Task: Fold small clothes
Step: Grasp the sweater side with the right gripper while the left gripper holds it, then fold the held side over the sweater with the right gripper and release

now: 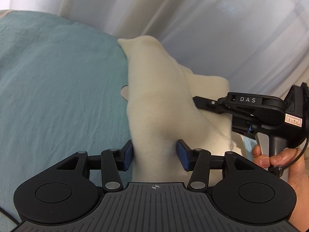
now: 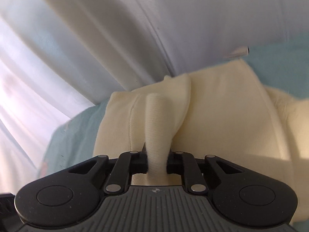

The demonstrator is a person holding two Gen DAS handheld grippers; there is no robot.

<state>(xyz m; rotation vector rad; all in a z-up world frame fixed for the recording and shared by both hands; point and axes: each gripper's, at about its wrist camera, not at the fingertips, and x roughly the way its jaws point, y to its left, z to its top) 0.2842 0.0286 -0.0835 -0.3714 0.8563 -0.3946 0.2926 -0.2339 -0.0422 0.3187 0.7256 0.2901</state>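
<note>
A cream knitted garment point(image 1: 154, 104) is held up over the teal bed sheet point(image 1: 58, 73). My left gripper point(image 1: 154, 154) has its blue pads on both sides of a thick fold of it, jaws fairly wide; the fabric fills the gap between them. My right gripper point(image 2: 156, 163) is shut on a narrow bunched fold of the same garment point(image 2: 222, 119). In the left wrist view the right gripper point(image 1: 199, 101) reaches in from the right onto the garment's right edge, held by a hand point(image 1: 280, 162).
White curtains point(image 1: 212, 19) hang behind the bed, also filling the right wrist view point(image 2: 77, 38). The teal sheet point(image 2: 73, 131) stretches to the left. A small white object point(image 2: 239, 51) lies by the curtain's foot at the right.
</note>
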